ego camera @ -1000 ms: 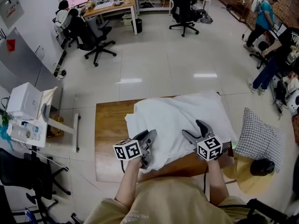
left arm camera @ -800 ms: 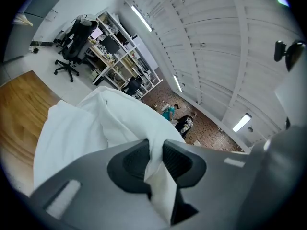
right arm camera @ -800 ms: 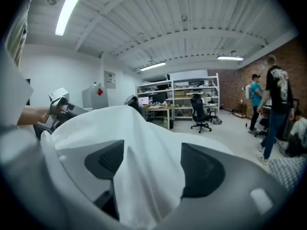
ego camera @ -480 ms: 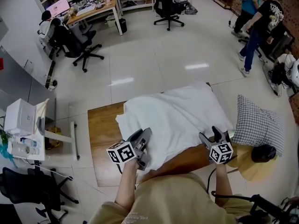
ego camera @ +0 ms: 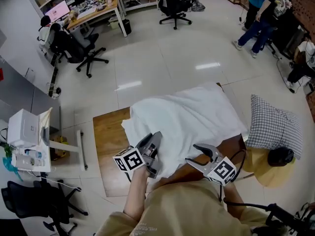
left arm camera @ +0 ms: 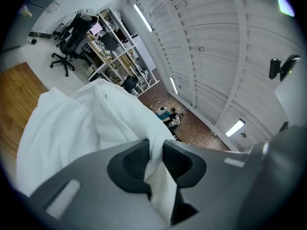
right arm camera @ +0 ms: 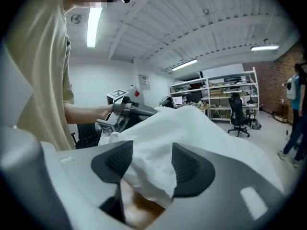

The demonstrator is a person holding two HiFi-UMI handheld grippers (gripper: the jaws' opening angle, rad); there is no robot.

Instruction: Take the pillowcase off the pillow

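A white pillow in its white pillowcase (ego camera: 182, 117) lies across a wooden table (ego camera: 108, 132). My left gripper (ego camera: 154, 151) is shut on a fold of the pillowcase (left arm camera: 72, 123) at the near left corner; cloth is pinched between its pads (left arm camera: 180, 162). My right gripper (ego camera: 192, 154) is at the pillow's near edge, pointing left toward the left gripper (right arm camera: 127, 110). Its jaws are closing with a bunch of white pillowcase cloth (right arm camera: 192, 128) between them. A gap still shows beside the left pad (right arm camera: 115, 163).
A checked cushion (ego camera: 273, 127) rests right of the table above a yellow seat with a black object (ego camera: 280, 156). A white box on a cart (ego camera: 24, 127) stands left. Office chairs (ego camera: 78, 43), desks and people (ego camera: 261, 9) fill the far floor.
My right gripper swung out to the pillow's right edge, then came back left along the near edge and its jaws narrowed around cloth. The left gripper kept its grip.
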